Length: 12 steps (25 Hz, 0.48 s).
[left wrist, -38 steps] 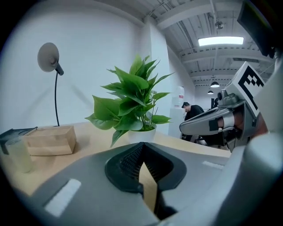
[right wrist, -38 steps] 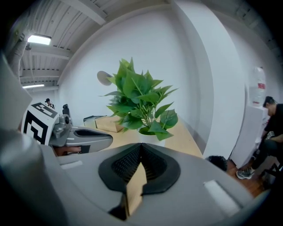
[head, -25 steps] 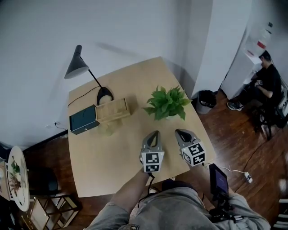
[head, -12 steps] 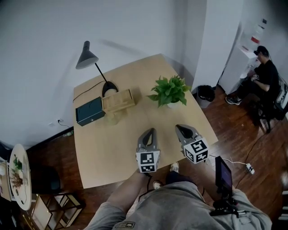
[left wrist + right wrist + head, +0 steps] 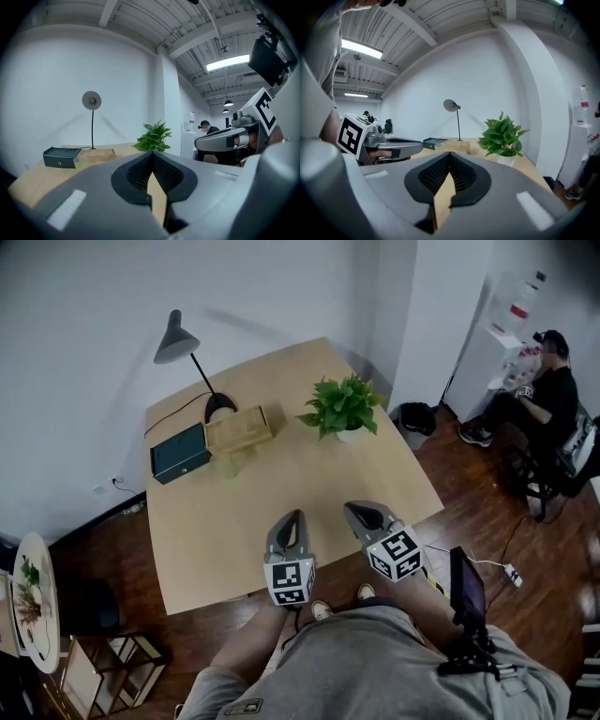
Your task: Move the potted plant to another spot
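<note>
Green plant stands upright in its white pot near the table's far right corner, well apart from both grippers. Left gripper and right gripper hover side by side over the near edge, jaws clenched tight, nothing between them. Far left: lamp, dark box and, just beside it, a wooden box.
</note>
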Each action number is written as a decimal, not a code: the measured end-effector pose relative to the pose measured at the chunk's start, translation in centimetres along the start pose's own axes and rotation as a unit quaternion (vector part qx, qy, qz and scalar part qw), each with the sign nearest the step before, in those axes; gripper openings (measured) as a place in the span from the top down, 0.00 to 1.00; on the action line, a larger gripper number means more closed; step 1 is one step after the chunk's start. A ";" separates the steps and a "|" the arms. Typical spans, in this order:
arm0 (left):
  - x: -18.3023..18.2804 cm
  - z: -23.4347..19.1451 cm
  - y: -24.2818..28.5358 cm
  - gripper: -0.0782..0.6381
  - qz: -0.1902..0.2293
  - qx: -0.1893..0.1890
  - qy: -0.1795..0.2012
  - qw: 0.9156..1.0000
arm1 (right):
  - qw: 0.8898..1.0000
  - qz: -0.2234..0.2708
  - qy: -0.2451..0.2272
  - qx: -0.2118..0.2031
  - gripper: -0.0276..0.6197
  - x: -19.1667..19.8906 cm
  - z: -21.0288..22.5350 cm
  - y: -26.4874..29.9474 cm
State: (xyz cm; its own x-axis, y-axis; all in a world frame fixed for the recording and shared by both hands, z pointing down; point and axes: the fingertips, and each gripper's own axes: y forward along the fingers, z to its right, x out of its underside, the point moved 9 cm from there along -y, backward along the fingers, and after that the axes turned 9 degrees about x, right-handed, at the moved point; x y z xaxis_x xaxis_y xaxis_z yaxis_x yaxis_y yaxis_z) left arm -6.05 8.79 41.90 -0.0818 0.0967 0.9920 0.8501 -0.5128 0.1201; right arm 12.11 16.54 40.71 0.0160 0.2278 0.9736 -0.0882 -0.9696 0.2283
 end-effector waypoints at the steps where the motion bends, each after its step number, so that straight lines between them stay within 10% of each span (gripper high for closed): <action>1: -0.1 0.1 -0.4 0.88 0.001 -0.004 0.000 1.000 | 1.000 -0.001 -0.002 -0.009 0.95 0.0 -0.3 0.0; 12: -0.2 0.5 -1.3 0.88 0.000 -0.036 -0.003 0.999 | 0.999 0.003 -0.011 -0.050 0.95 -0.6 -0.6 0.2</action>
State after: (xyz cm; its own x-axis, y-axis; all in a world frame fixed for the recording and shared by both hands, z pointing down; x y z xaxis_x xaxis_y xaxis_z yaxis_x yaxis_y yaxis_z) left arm -6.87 9.85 41.51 -0.0775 0.1018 0.9918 0.8102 -0.5733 0.1222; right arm 11.45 16.26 40.14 0.0377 0.2184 0.9751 -0.1874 -0.9570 0.2216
